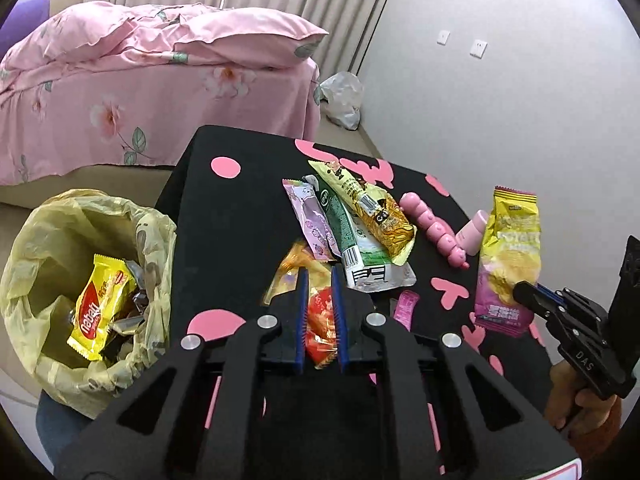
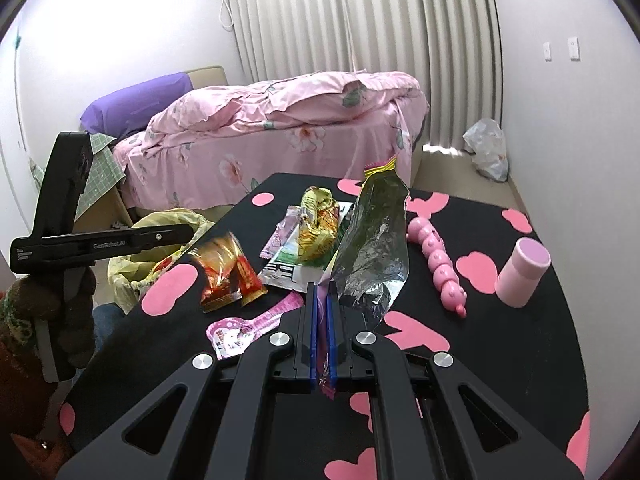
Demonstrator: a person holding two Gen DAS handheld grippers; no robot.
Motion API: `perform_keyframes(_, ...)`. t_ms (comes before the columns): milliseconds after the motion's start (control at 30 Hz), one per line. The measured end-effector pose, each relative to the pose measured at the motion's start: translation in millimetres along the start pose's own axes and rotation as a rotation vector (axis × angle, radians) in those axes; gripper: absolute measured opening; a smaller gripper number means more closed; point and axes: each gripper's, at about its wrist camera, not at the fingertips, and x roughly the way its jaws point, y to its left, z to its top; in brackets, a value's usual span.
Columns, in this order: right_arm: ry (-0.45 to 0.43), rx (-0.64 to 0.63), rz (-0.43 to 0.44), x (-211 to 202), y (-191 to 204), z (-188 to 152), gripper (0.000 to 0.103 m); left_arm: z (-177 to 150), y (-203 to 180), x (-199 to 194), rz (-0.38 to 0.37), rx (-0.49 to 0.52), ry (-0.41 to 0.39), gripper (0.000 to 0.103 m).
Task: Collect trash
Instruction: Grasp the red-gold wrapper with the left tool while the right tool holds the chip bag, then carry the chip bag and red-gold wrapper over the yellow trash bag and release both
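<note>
My left gripper [image 1: 320, 278] is shut on a crinkly red and orange wrapper [image 1: 320, 320], held just above the black table with pink hearts [image 1: 224, 220]. In the right wrist view that left gripper [image 2: 189, 234] shows at the left with the red and orange wrapper [image 2: 228, 272] at its tip. My right gripper [image 2: 322, 286] is shut on a yellow and pink chip bag [image 2: 372, 252], which stands upright and shows its silver side. The left wrist view has the right gripper [image 1: 520, 292] pinching the chip bag [image 1: 508, 256] near its bottom. A bin lined with a yellow bag [image 1: 48, 248] stands left of the table.
A heap of wrappers [image 1: 360, 232] lies mid-table, with a small pink wrapper [image 2: 240, 328] nearer me. A pink caterpillar toy [image 2: 438, 264] and a pink cup [image 2: 520, 276] sit to the right. A bed with pink covers [image 1: 140, 80] and a white plastic bag [image 1: 340, 100] lie beyond.
</note>
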Motion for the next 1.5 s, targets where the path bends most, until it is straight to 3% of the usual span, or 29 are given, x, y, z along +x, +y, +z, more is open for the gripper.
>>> perform_keyframes(167, -0.003, -0.011, -0.010, -4.5, 2.7, -0.2, 0.005, -7.3, 2.0, -2.3, -0.041, 0.005, 0.021, 0.011)
perform_keyframes(233, -0.001, -0.007, -0.016, -4.6, 0.8, -1.3, 0.005, -12.3, 2.2, -0.9, -0.026, -0.008, 0.026, 0.031)
perform_keyframes(267, 0.000, -0.003, -0.018, -4.7, 0.0, -2.4, 0.005, -15.4, 2.9, 2.3, -0.026, -0.024, 0.034, 0.048)
perform_keyframes(367, 0.008, 0.023, -0.021, -3.9, -6.0, -7.2, 0.005, -23.2, 1.6, 16.5, -0.026, -0.040, 0.069, 0.054)
perform_keyframes(567, 0.029, 0.048, -0.018, 0.6, -13.2, -17.5, 0.005, -25.3, -8.4, 58.9, 0.074, -0.031, 0.170, 0.054)
perform_keyframes(600, 0.032, 0.052, -0.019, 1.5, -14.5, -19.3, 0.005, -25.1, -11.9, 58.8, 0.092, -0.008, 0.158, 0.054)
perform_keyframes(633, 0.035, 0.056, -0.019, 2.4, -15.9, -20.6, 0.005, -25.2, -15.3, 60.5, 0.107, 0.012, 0.165, 0.050)
perform_keyframes(667, 0.037, 0.060, -0.020, 2.9, -16.9, -22.0, 0.005, -25.7, -15.4, 60.7, 0.107, 0.008, 0.166, 0.033)
perform_keyframes(700, 0.038, 0.064, -0.021, 3.2, -18.4, -23.5, 0.005, -26.2, -13.8, 59.9, 0.102, -0.003, 0.164, 0.032)
perform_keyframes(967, 0.035, 0.086, -0.014, 3.5, -22.5, -25.4, 0.005, -21.6, -16.0, 27.0, 0.089, -0.001, 0.069, 0.031)
perform_keyframes(1167, -0.019, 0.023, 0.018, -7.0, -4.1, 7.4, 0.005, -3.2, -16.4, -9.9, 0.117, 0.029, -0.025, 0.031)
perform_keyframes(1300, -0.049, -0.034, 0.075, -7.0, 18.3, 40.0, 0.005, 10.2, -0.5, -39.1, 0.172, 0.029, -0.094, 0.031)
perform_keyframes(1500, -0.024, -0.086, 0.163, 20.9, 57.9, 74.2, 0.005, 22.3, 42.1, -78.6, 0.298, -0.014, -0.185, 0.032)
